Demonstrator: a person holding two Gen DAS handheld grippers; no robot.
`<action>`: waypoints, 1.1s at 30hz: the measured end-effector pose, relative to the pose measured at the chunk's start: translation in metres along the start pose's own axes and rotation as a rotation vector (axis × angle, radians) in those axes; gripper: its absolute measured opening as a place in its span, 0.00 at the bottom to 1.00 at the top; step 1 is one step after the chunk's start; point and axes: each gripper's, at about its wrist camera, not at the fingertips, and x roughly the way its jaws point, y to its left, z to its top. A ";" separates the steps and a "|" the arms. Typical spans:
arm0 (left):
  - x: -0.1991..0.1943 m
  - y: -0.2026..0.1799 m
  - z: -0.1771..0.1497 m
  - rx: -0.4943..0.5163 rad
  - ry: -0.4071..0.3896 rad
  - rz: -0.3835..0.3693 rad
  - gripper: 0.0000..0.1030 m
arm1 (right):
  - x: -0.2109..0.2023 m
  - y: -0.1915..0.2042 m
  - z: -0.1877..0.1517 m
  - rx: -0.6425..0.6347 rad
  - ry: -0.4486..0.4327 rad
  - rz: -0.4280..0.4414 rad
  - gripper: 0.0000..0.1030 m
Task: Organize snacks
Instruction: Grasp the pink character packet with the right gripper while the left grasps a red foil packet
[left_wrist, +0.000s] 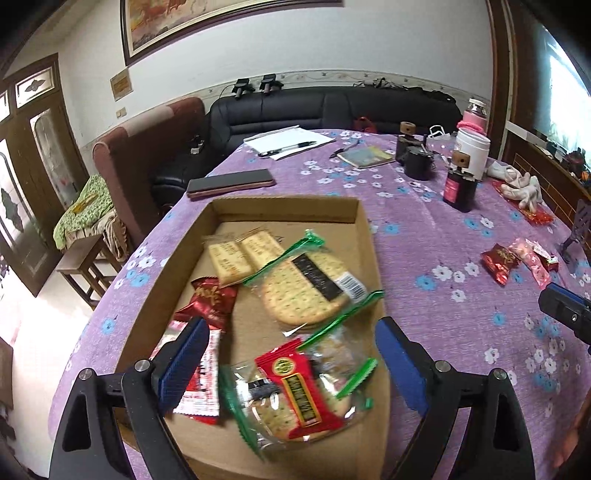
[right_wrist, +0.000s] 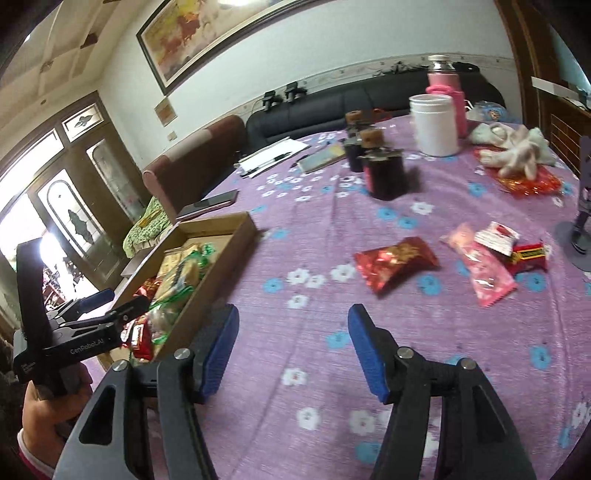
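1. The left gripper (left_wrist: 291, 354) hangs just above the near end of the cardboard box (left_wrist: 288, 202). Its blue fingers (left_wrist: 184, 363) are spread wide and grip nothing. Between them lies a red snack packet (left_wrist: 303, 395) on top of a clear cracker bag (left_wrist: 295, 417).
2. Further into the box lie a big round cracker in a green-edged wrapper (left_wrist: 306, 288), two pale rectangular crackers (left_wrist: 240, 256) and a dark red candy packet (left_wrist: 210, 301). A red-and-white packet (left_wrist: 201, 384) lies under the left finger.
3. The right gripper (right_wrist: 293, 341) is held low over the purple flowered tablecloth (right_wrist: 332, 206), right of the box (right_wrist: 218, 258). Its jaws stand wide apart and hold nothing.
4. Ahead of it, well to the right of the box, four snacks lie loose on the cloth: a shiny red packet (right_wrist: 395, 264), a pink packet (right_wrist: 480, 273), a small white-and-red one (right_wrist: 495, 236) and a small red one (right_wrist: 528, 254).
5. In the right wrist view, a hand (right_wrist: 48, 410) grasps the left gripper's handle at the box's near left corner, with the gripper pointing over the box.
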 end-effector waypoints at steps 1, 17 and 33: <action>0.000 -0.003 0.001 0.004 -0.001 0.001 0.91 | -0.001 -0.004 0.000 0.002 -0.001 -0.007 0.59; 0.005 -0.066 0.017 0.076 -0.005 -0.094 0.93 | -0.027 -0.082 0.000 0.043 0.001 -0.185 0.69; 0.074 -0.221 0.065 0.340 0.064 -0.275 0.93 | 0.052 -0.130 0.043 -0.054 0.166 -0.237 0.60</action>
